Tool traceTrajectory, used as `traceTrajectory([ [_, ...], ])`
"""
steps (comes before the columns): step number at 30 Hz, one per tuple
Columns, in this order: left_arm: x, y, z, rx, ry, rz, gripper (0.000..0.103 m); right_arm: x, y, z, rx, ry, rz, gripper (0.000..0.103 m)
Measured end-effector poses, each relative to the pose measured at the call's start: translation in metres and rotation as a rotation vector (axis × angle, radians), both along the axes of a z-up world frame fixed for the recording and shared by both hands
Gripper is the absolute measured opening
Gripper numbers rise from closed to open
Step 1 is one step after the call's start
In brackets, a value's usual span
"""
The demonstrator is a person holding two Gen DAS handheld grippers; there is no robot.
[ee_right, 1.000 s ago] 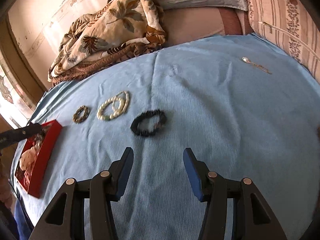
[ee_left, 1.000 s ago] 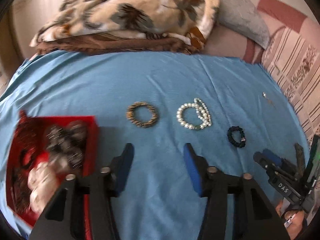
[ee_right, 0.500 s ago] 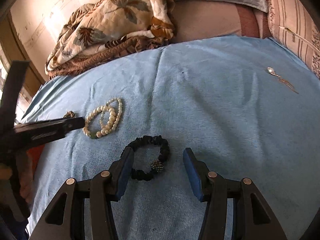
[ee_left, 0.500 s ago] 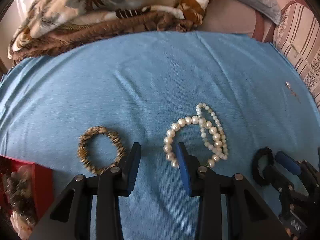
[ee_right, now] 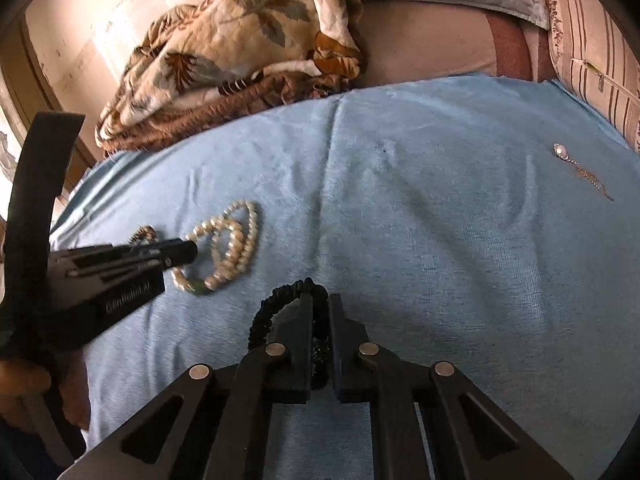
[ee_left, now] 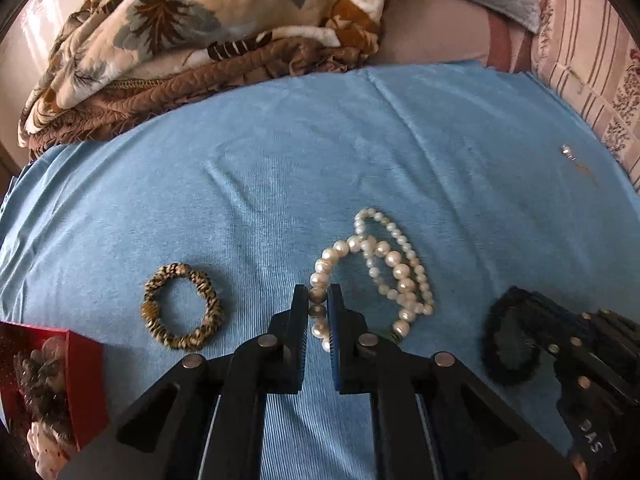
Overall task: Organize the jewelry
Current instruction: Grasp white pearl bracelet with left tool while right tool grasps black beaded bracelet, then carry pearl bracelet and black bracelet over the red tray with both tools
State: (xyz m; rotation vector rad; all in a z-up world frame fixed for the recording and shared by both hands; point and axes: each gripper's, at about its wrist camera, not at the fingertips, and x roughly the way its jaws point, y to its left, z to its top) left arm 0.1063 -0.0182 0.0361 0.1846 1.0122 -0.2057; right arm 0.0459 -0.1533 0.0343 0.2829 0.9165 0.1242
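Both tools have come down onto the bed since a second ago, and their jaws have just been closing. We now have the left tool [ee_left: 319,312] clamped on the near side of the large-pearl bracelet [ee_left: 334,260], which lies on the blue sheet [ee_left: 320,160] overlapping a small-pearl bracelet [ee_left: 400,240]. Our right tool [ee_right: 320,320] is clamped on the black beaded bracelet [ee_right: 280,304], just beside the pearls. We see a brown-and-gold beaded bracelet [ee_left: 182,306] lying free to the left of the pearls, and beyond it the red jewelry box [ee_left: 84,372] at the sheet's left edge, with pieces inside. A pearl drop earring [ee_right: 576,166] rests well apart to the far right. A leaf-patterned blanket [ee_left: 200,32] is heaped behind the sheet.
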Motion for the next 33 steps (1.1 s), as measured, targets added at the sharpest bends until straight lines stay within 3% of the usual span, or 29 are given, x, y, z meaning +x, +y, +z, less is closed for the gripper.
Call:
traceTrajectory([
  [16,-0.116,0.025,0.092,-0.159,-0.087,-0.053,0.009,-0.019,-0.008,0.022,0.079,-0.06,-0.022,0.008],
  [27,-0.188,0.079,0.111,-0.17,-0.126,0.045,0.009,-0.064,0.005,0.031,0.145,-0.063,-0.047,0.008],
  [33,-0.209,0.099,0.114,-0.179,-0.147,0.08,0.009,-0.104,0.027,0.024,0.165,-0.015,-0.043,0.008],
])
